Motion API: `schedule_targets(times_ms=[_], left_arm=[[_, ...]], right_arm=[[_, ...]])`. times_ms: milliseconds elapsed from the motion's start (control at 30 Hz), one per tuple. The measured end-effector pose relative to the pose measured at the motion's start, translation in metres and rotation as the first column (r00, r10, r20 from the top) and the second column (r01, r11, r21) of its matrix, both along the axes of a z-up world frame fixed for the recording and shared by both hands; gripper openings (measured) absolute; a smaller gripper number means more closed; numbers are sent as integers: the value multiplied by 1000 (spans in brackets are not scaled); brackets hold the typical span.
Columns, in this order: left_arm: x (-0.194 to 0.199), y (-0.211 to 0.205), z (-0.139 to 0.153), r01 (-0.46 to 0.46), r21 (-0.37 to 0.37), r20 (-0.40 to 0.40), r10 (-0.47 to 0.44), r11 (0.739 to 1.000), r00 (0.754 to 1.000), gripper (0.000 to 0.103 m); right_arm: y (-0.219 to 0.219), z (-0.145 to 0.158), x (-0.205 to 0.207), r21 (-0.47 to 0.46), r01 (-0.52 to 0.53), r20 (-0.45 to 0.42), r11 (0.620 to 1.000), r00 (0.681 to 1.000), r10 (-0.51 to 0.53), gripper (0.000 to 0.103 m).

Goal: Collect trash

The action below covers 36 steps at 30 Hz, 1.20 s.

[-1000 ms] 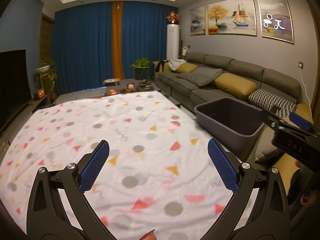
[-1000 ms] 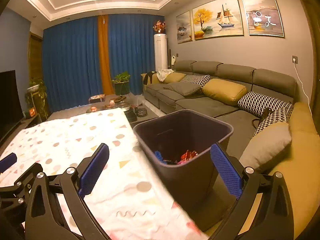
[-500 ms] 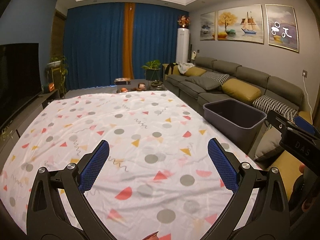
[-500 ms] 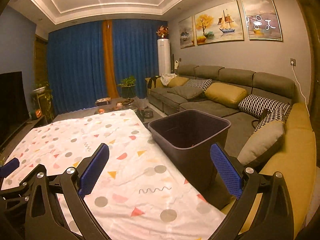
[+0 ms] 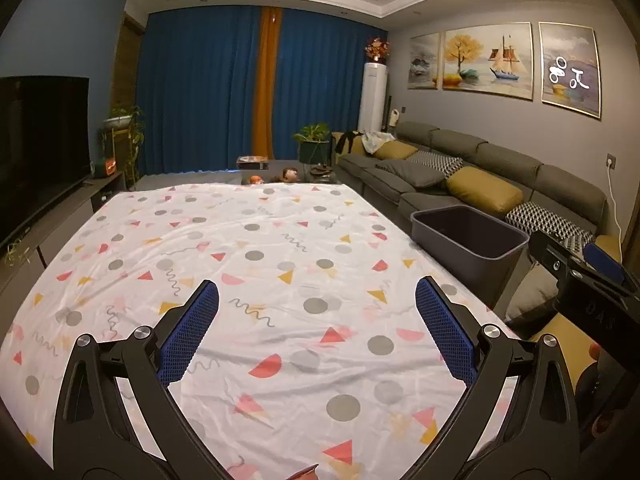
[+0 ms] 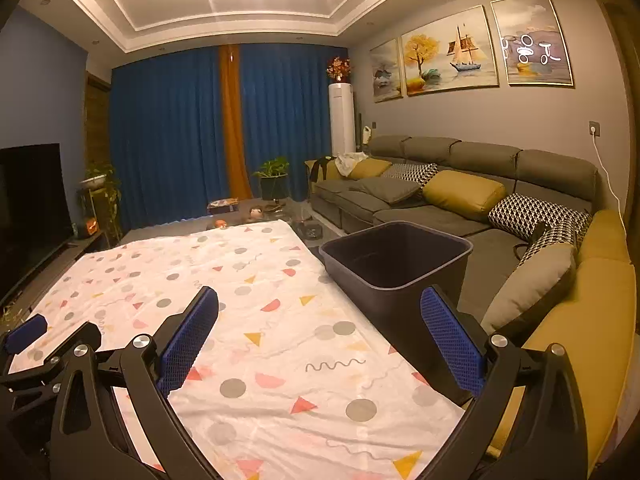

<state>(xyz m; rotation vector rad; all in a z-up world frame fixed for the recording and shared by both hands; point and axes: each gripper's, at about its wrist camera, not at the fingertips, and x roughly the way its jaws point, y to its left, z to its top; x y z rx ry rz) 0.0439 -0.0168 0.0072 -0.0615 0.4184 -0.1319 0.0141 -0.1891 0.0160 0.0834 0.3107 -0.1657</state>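
A dark bin (image 6: 396,268) stood beside the desk's (image 6: 256,320) right edge, its contents hidden below the rim in both views. Only the right view showed its front wall. The left gripper (image 5: 316,328) and right gripper (image 6: 320,336) hovered with fingers wide apart, empty.

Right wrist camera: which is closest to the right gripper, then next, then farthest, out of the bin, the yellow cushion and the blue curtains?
From the right gripper:
1. Bin, just ahead, beside the table's right edge.
2. Yellow cushion, on the sofa behind the bin.
3. Blue curtains, on the far wall.
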Motion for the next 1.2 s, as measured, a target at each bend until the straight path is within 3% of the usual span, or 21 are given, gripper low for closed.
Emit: schedule_targets(times_ms=[1200], left_arm=[[-5,-1,4,7,-16,5,-7,1000,1000,97]], right_arm=[[-2,5,-7,6,3,19,1000,1000,-3,97]])
